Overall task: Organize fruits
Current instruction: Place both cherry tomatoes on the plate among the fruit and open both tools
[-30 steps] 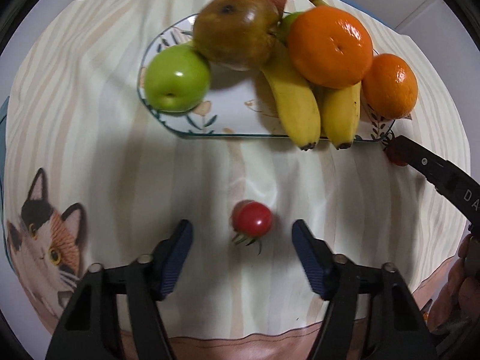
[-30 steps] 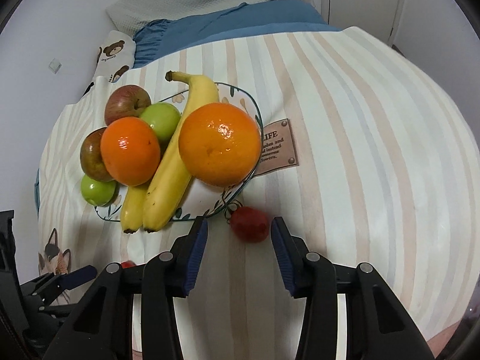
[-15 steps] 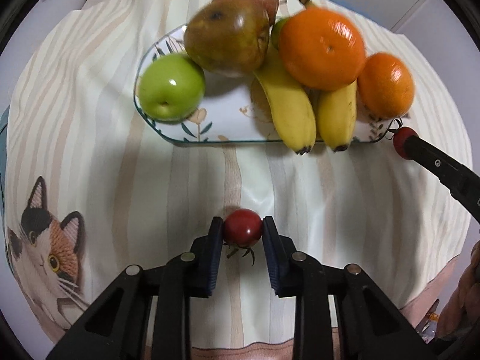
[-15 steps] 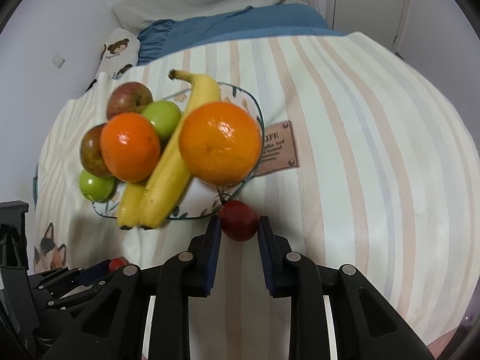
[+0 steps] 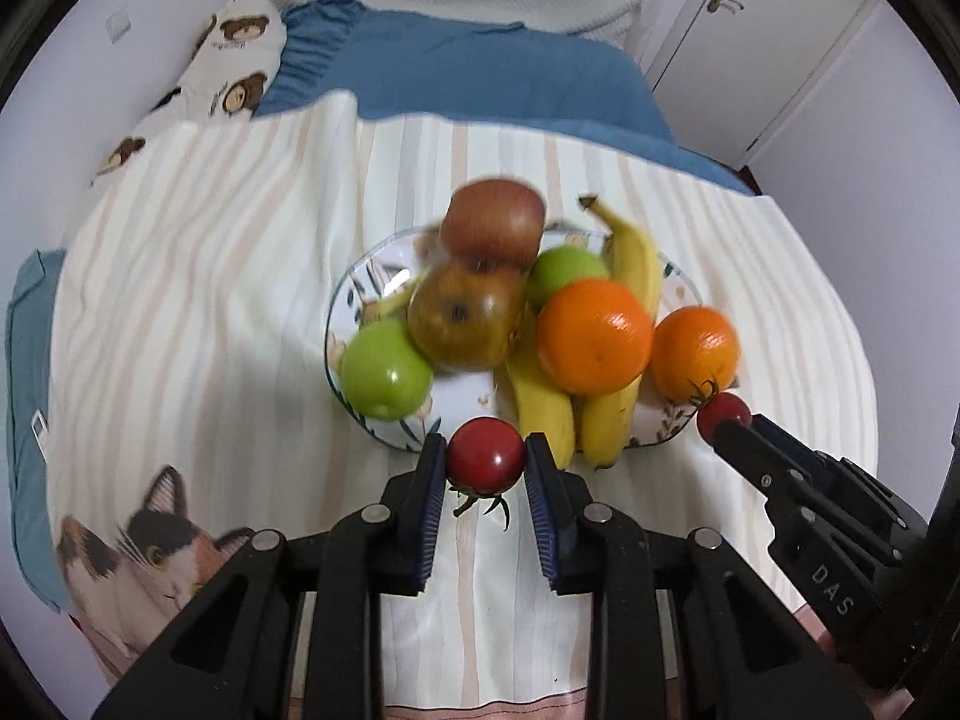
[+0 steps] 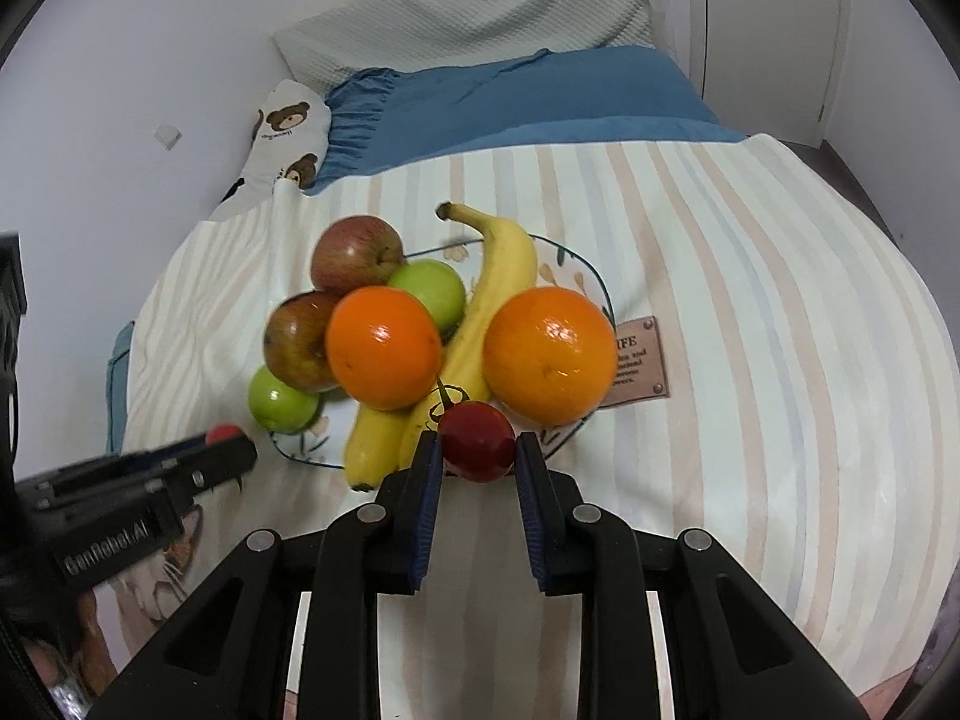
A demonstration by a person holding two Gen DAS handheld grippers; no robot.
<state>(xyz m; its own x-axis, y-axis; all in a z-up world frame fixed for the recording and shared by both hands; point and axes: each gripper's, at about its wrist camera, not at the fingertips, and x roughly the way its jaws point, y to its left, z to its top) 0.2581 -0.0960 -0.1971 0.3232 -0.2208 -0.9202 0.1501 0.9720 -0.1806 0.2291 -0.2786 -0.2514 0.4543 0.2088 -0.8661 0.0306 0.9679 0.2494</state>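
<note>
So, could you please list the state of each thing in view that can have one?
left gripper: shut on a cherry tomato, off the cloth
right gripper: shut on a second cherry tomato
plate: piled with apples, oranges, bananas
door: closed

Between each pair of blue-padded black jaws sits a red tomato (image 5: pixel 486 457); beyond them the floral-rimmed plate (image 5: pixel 360 294) carries two orange oranges (image 6: pixel 384 356), yellow bananas (image 6: pixel 501 276), green apples (image 5: pixel 387 371) and reddish-brown apples (image 6: pixel 355 254), on a cream striped blanket (image 6: pixel 750 276)
</note>
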